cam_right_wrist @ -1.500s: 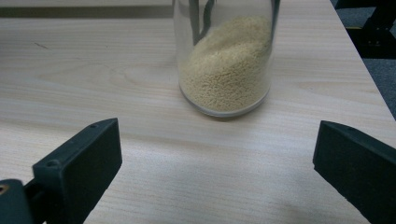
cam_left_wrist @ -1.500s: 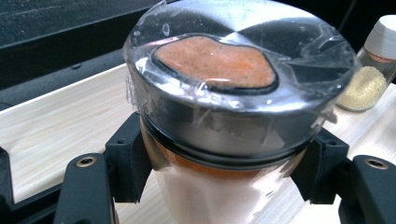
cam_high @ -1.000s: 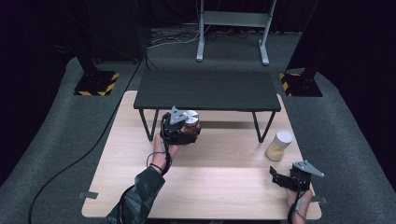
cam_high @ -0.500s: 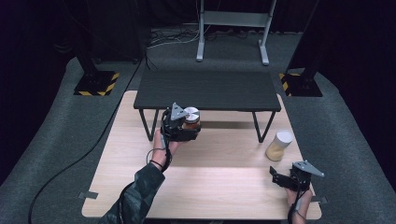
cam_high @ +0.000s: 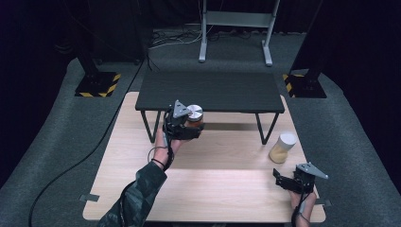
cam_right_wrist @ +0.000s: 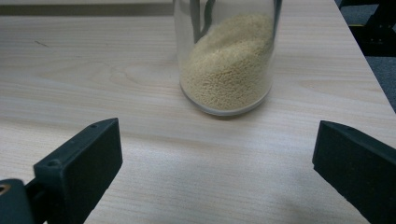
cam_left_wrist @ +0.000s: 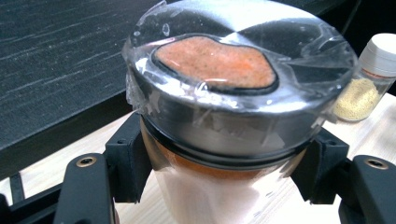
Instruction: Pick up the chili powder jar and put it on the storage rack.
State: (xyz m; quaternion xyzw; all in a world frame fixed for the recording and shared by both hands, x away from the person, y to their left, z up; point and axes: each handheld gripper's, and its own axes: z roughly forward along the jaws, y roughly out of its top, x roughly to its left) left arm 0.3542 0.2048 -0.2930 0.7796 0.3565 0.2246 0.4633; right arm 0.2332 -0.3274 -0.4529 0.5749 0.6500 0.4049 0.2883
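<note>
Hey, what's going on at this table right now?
A person works at a wooden table with a gripper in each hand. The left gripper is shut on a jar of orange powder with a metal lid, held up in front of a low black shelf. The right gripper rests near the table's right corner, jaws open and empty, facing a jar of yellow grains that stands on the table.

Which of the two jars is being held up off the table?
The jar of orange powder with the metal lid, clamped in the left gripper. The jar of yellow grains with the white lid stands untouched on the wooden table.
</note>
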